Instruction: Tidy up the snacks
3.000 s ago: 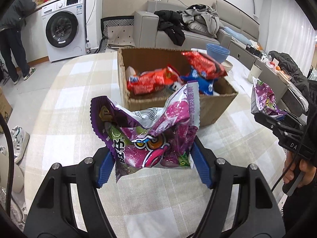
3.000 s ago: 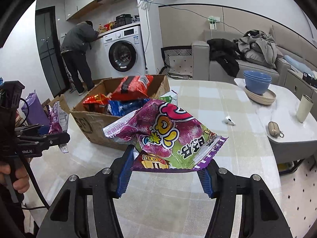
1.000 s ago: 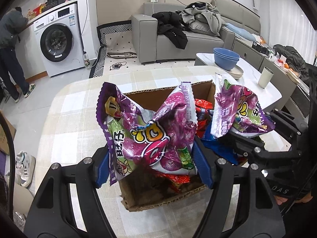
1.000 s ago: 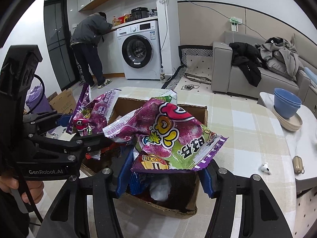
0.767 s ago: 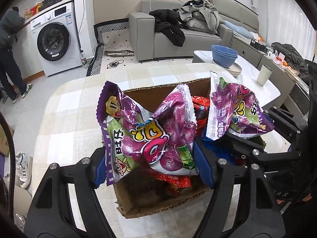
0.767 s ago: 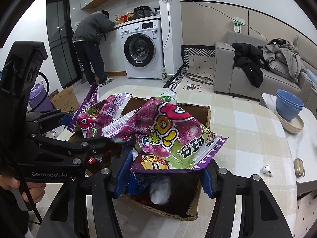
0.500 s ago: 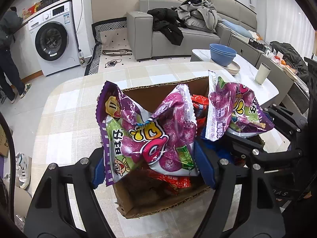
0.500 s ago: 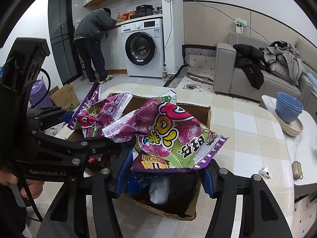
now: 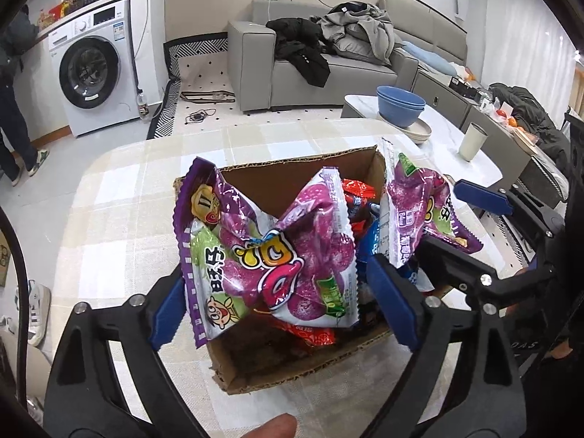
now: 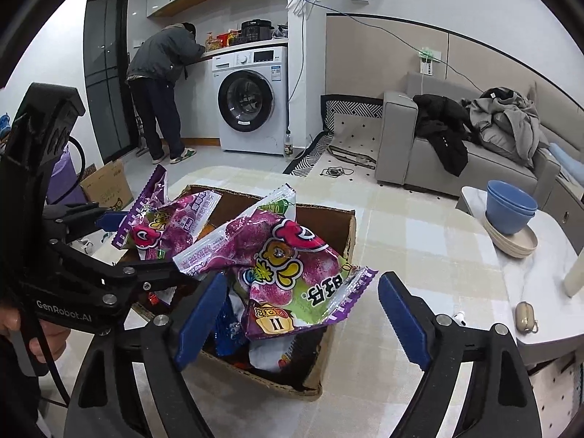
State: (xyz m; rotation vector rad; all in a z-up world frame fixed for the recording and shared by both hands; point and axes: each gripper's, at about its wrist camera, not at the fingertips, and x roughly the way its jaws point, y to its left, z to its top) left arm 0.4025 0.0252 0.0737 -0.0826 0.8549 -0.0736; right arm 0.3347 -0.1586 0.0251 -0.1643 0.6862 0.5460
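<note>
Both grippers hang over an open cardboard box [image 9: 292, 175] of red and blue snack packs on a checked table. My left gripper [image 9: 281, 303] stands open, and a purple snack bag [image 9: 270, 252] sits loose between its blue pads over the box. My right gripper [image 10: 299, 310] is open too; its purple bag [image 10: 281, 266] rests apart from the right pad, dropping onto the box [image 10: 343, 233]. The right gripper with its bag [image 9: 419, 211] shows at the right of the left wrist view. The left gripper with its bag [image 10: 164, 222] shows at the left of the right wrist view.
A white side table holds stacked blue bowls [image 9: 401, 106], a cup [image 9: 471, 142], an earbud and a small pouch [image 10: 525, 317]. A sofa with clothes [image 9: 346, 47], a washing machine [image 10: 252, 102] and a standing person [image 10: 160, 84] lie beyond the table.
Both grippers have opened their jaws over the box in the last half second, and both purple bags have come loose and sag toward the box. Earlier both were carried in over it.
</note>
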